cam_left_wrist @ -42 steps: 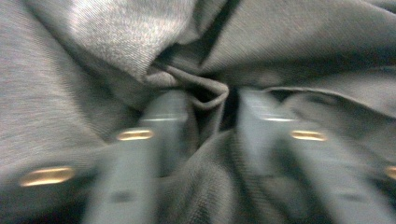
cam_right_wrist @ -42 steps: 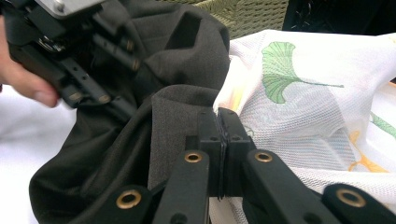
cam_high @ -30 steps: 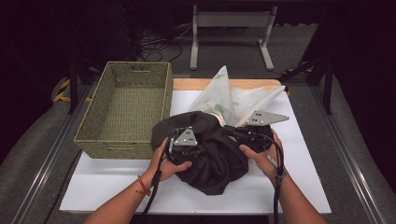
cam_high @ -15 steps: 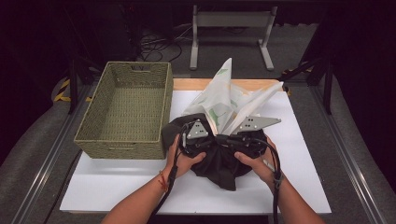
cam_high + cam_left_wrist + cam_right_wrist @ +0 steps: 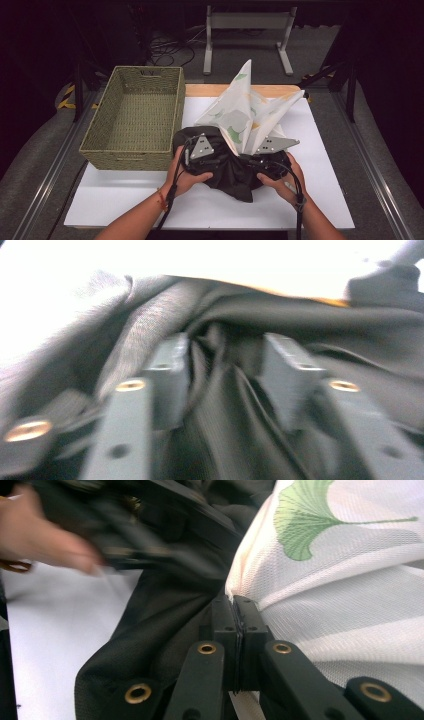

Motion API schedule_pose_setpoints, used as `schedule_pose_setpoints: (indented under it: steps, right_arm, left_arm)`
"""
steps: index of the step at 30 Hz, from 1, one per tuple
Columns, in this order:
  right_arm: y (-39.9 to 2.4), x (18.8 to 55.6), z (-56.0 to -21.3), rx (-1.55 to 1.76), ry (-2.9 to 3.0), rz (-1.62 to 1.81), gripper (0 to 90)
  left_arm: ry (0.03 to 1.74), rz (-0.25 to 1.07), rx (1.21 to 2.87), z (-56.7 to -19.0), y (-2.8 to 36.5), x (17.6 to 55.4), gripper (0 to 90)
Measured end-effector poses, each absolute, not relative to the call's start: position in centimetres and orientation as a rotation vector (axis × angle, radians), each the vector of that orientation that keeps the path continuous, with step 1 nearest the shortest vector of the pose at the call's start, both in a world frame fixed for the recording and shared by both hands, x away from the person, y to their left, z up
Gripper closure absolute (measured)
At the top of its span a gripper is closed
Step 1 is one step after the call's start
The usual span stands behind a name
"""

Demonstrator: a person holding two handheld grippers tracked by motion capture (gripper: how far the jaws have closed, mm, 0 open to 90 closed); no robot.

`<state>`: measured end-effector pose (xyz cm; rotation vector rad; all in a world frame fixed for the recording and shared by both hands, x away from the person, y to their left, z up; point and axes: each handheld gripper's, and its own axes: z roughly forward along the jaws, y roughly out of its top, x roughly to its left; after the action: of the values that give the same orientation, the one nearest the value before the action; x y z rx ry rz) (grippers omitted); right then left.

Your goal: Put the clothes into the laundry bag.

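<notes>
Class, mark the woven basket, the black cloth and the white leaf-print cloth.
woven basket (image 5: 100,142), high view, left wall.
black cloth (image 5: 235,172), high view, bunched middle.
white leaf-print cloth (image 5: 350,580), right gripper view, fold below the green leaf.

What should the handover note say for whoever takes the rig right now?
Left claw: jaws have just been opening, apart now, folds of the black fabric between them, not pinched.
Right claw: shut on the white leaf-print cloth at its edge, where it meets the black fabric.
Both cloths sit bunched mid-table on the white board; the white one stands up in peaks.
Wicker basket at the left has nothing in it.
Done: cloths gathered. Left: probably regrip with the left claw, then move the bundle, likely to the basket.
</notes>
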<state>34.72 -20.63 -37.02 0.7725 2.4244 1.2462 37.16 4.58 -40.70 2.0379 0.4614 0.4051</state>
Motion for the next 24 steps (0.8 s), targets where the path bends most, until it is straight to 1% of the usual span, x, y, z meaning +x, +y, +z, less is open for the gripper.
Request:
schedule_pose_setpoints:
  steps: [2,3,4,5,6,8,9,10,12,13,14,15,16,18,21,22,23,24]
  right_arm:
    - [-20.9,34.6,-37.0,0.784,2.419,1.263,89.4]
    - [-21.0,34.6,-36.9,0.784,2.418,1.263,89.4]
    - [-21.0,34.5,-36.9,0.784,2.418,1.264,89.4]
    - [-21.0,34.5,-37.0,0.785,2.421,1.267,89.4]
    - [-20.9,34.5,-37.0,0.785,2.422,1.266,89.4]
    - [-20.8,34.6,-37.1,0.788,2.428,1.270,89.4]
    - [-20.8,34.6,-37.1,0.790,2.430,1.272,89.4]
    - [-20.8,34.6,-37.1,0.790,2.430,1.272,89.4]
    - [-20.6,34.6,-37.2,0.786,2.434,1.275,89.5]
    - [-20.5,34.6,-37.3,0.783,2.442,1.276,89.4]
    - [-20.5,34.6,-37.3,0.782,2.449,1.281,89.4]
    - [-20.5,34.6,-37.3,0.782,2.449,1.281,89.4]
    - [-20.4,34.6,-37.4,0.783,2.455,1.285,89.5]
    - [-20.1,34.6,-37.7,0.777,2.476,1.285,89.5]
    - [-19.6,34.5,-37.9,0.765,2.500,1.292,89.4]
    - [-19.5,34.5,-37.9,0.760,2.506,1.297,89.4]
    - [-19.5,34.5,-37.9,0.760,2.506,1.297,89.4]
    - [-19.4,34.4,-37.9,0.756,2.509,1.296,89.4]
  left_arm:
    - [0.414,0.370,2.069,-40.4,5.4,36.3,29.6]
    - [0.399,0.340,2.098,-40.4,5.5,36.1,24.3]
    - [0.380,0.264,2.135,-40.8,5.5,35.7,18.9]
    - [0.366,0.257,2.153,-41.3,5.3,35.4,12.8]
    - [0.356,0.268,2.181,-41.8,4.8,35.0,11.3]
    - [0.359,0.253,2.212,-43.0,3.4,34.9,4.8]
    - [0.370,0.277,2.225,-43.4,2.6,34.9,2.7]
    - [0.370,0.277,2.225,-43.4,2.6,34.9,1.3]
    - [0.415,0.325,2.234,-44.2,1.2,35.3,0.9]
    - [0.456,0.378,2.241,-44.5,0.3,35.8,0.9]
    - [0.477,0.413,2.249,-44.7,-0.1,36.0,1.3]
    - [0.477,0.413,2.249,-44.7,-0.1,36.0,2.6]
    - [0.512,0.462,2.236,-44.9,-0.7,36.4,2.6]
    - [0.536,0.527,2.244,-45.2,-1.3,36.8,9.1]
    - [0.556,0.568,2.241,-45.0,-1.4,37.5,34.5]
    - [0.554,0.577,2.241,-44.9,-1.3,37.7,40.6]
    - [0.554,0.577,2.241,-44.9,-1.3,37.7,49.8]
    - [0.566,0.572,2.231,-44.7,-1.1,37.8,49.8]
